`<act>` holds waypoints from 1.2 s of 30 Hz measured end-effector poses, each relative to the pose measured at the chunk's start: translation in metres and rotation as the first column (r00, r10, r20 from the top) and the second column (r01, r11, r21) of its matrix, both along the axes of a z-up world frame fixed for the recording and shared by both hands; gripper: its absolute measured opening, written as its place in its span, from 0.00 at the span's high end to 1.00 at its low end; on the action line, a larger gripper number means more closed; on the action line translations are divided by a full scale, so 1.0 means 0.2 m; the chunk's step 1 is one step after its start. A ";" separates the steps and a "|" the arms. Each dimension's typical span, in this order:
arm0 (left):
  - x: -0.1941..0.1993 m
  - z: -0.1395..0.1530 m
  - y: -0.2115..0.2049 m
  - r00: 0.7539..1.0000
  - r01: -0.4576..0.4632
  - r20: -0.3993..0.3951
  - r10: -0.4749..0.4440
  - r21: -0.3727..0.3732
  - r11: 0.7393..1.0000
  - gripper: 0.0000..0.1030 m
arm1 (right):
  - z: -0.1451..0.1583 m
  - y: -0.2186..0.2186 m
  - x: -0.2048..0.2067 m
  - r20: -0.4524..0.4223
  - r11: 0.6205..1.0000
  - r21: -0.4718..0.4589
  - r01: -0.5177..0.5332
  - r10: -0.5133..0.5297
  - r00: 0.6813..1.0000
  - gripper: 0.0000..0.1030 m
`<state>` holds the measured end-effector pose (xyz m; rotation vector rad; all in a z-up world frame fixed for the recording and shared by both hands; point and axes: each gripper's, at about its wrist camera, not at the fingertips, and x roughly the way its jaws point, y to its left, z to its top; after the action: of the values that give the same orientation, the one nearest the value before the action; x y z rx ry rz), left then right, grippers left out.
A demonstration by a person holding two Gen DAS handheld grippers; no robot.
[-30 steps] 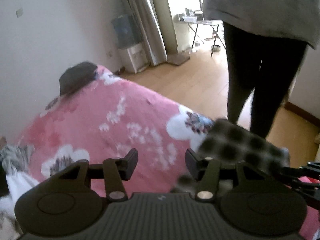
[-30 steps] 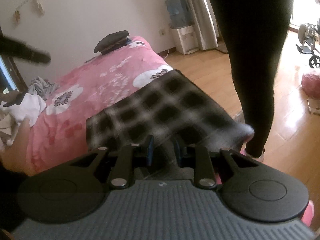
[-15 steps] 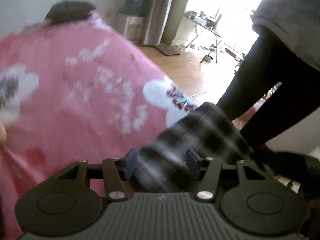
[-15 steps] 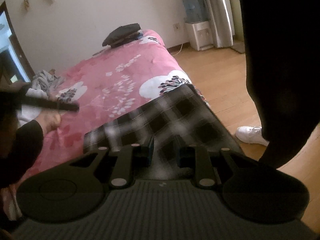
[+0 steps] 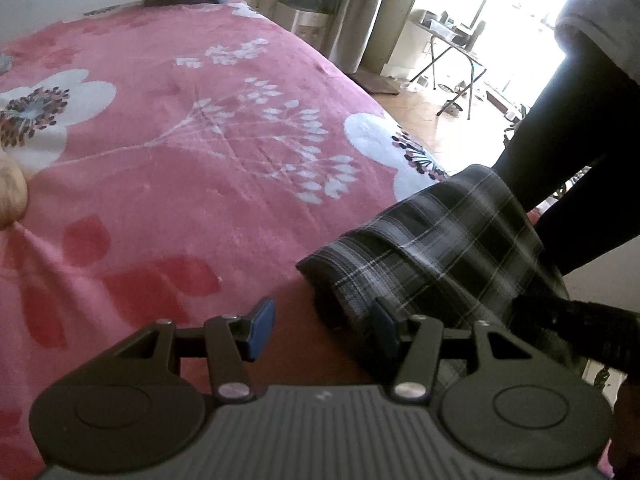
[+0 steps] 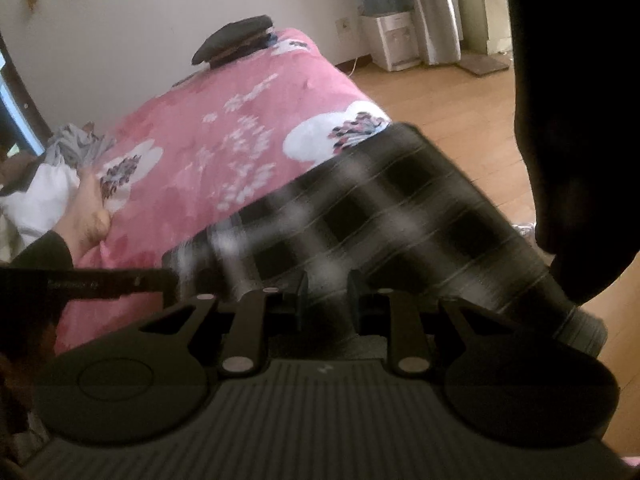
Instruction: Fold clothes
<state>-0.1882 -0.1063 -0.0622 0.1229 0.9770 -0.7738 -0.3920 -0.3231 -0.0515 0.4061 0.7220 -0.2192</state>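
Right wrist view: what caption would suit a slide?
Right gripper shut on a plaid garment over the pink bed.

Black claw (image 5: 322, 322), blue pads, silver pivot screws; ribbed grey body; dark sleeve (image 6: 42, 250).

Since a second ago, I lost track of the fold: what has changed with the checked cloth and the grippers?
The left gripper dropped to the checked cloth, whose edge now lies by its open jaws. The cloth has settled lower onto the pink blanket. The right gripper stays shut on the cloth.

woven plaid cloth (image 5: 448, 240); fleecy pink blanket (image 5: 180, 168); glossy wood floor (image 6: 460, 128).
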 end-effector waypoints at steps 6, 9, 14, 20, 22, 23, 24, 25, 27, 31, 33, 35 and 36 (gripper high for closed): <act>-0.04 0.01 -0.04 1.000 0.014 0.025 -0.014 -0.002 1.000 0.42 | 0.02 0.01 -0.03 -0.015 0.996 -0.088 0.009 -0.011 1.000 0.80; -0.06 0.01 -0.07 0.999 0.030 0.029 -0.030 0.003 1.000 0.41 | 0.01 -0.02 -0.06 -0.019 0.995 -0.098 0.034 -0.036 0.999 0.81; -0.09 0.01 -0.09 0.999 0.040 0.031 -0.041 0.018 0.999 0.41 | -0.01 -0.02 -0.08 -0.027 0.994 -0.104 0.034 -0.037 0.999 0.81; -0.11 0.02 -0.11 0.999 0.040 0.031 -0.041 0.026 0.999 0.41 | -0.02 -0.01 -0.08 -0.024 0.994 -0.104 0.035 -0.038 0.999 0.80; -0.11 0.02 -0.11 0.999 0.040 0.030 -0.041 0.031 0.999 0.41 | -0.02 -0.01 -0.08 -0.023 0.994 -0.101 0.037 -0.040 0.999 0.80; -0.11 0.02 -0.12 0.999 0.041 0.030 -0.042 0.033 0.999 0.41 | -0.02 -0.01 -0.08 -0.023 0.994 -0.100 0.038 -0.041 0.999 0.80; -0.12 0.03 -0.12 0.999 0.042 0.030 -0.043 0.034 0.999 0.41 | -0.02 -0.01 -0.08 -0.023 0.994 -0.100 0.039 -0.041 0.999 0.80; -0.12 0.03 -0.12 0.999 0.043 0.030 -0.044 0.034 0.998 0.41 | -0.02 -0.01 -0.07 -0.023 0.994 -0.099 0.039 -0.042 0.999 0.80; -0.13 0.03 -0.12 0.999 0.043 0.028 -0.044 0.033 0.999 0.41 | -0.02 -0.01 -0.07 -0.021 0.994 -0.099 0.040 -0.042 0.999 0.80; -0.14 0.02 -0.12 0.999 0.045 0.022 -0.046 0.034 0.998 0.41 | -0.02 -0.01 -0.07 -0.021 0.995 -0.097 0.038 -0.040 0.999 0.80; -0.14 0.01 -0.13 0.999 0.045 0.021 -0.045 0.036 0.998 0.41 | -0.03 -0.01 -0.07 -0.021 0.995 -0.096 0.037 -0.039 0.999 0.80; -0.14 0.01 -0.13 0.999 0.044 0.020 -0.045 0.038 0.998 0.41 | -0.03 -0.01 -0.07 -0.021 0.995 -0.094 0.036 -0.038 0.999 0.80; -0.14 0.01 -0.14 0.999 0.044 0.020 -0.044 0.039 0.998 0.41 | -0.03 -0.01 -0.07 -0.020 0.995 -0.092 0.037 -0.039 0.999 0.80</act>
<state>-0.2161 -0.1337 -0.0596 0.1862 0.9726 -0.7927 -0.4053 -0.3258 -0.0566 0.3303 0.7231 -0.2921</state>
